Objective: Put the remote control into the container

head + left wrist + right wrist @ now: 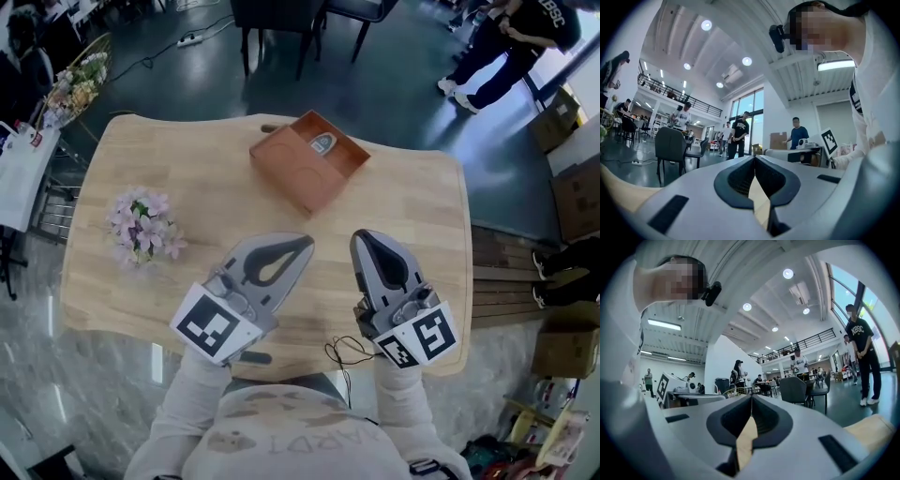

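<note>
- The left gripper (302,243) (754,157), a grey two-jaw tool with black pads, sits in the lower middle of the head view. Its jaws are closed tip to tip, with nothing between them.
- The right gripper (362,235) (750,397), of the same make, lies just right of it. Its jaws are likewise pressed together and empty.
- Each tool carries a white cube with black square markers at its rear: the left one (216,324) and the right one (423,338).
- Both grippers point towards the top of the frame, side by side but apart, above the near part of the light wooden table (197,169).
- A thin black cable (341,352) loops at the table's near edge, beside the right gripper's cube.
- A bunch of pale pink and white flowers (141,228) lies on the table at centre left, well apart from the left gripper.
- The orange-brown open box (286,176) stands at the table's far side, in the upper middle of the frame, well apart from both grippers.
- The small grey remote control (322,143) lies inside that box, against its far wall.
- Beyond the table, a dark chair (281,19) stands at the top edge.
- A person in dark clothes (511,37) stands on the floor in the upper right corner.
</note>
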Action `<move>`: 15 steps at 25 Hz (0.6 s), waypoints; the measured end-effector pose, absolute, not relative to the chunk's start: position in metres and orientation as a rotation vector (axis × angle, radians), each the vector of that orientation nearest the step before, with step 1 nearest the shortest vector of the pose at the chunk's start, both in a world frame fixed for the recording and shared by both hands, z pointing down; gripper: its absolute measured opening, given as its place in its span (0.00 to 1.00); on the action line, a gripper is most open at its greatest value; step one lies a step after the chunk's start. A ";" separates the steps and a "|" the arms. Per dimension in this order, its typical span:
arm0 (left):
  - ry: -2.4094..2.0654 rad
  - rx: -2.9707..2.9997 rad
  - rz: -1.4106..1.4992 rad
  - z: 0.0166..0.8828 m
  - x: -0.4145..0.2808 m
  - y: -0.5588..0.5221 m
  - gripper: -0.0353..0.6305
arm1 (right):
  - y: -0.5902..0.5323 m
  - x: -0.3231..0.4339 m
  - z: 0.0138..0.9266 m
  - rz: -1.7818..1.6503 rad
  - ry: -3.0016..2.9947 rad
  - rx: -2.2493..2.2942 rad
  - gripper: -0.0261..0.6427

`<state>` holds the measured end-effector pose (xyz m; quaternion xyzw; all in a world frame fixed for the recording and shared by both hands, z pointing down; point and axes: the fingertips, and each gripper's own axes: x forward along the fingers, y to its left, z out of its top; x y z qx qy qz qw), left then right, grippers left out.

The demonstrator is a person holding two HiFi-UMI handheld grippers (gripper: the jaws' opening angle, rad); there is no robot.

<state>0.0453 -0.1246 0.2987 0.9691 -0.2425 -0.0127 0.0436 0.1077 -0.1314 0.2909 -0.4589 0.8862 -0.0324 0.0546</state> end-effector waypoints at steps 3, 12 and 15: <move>-0.735 2.993 -0.042 0.288 0.050 -0.105 0.07 | -0.095 0.101 0.285 -0.054 2.719 -1.406 0.06; -0.716 3.044 -0.046 0.266 0.059 -0.056 0.07 | -0.042 0.093 0.267 0.019 2.714 -1.424 0.06; -0.710 3.048 -0.058 0.262 0.060 -0.048 0.07 | -0.034 0.090 0.260 0.036 2.713 -1.418 0.06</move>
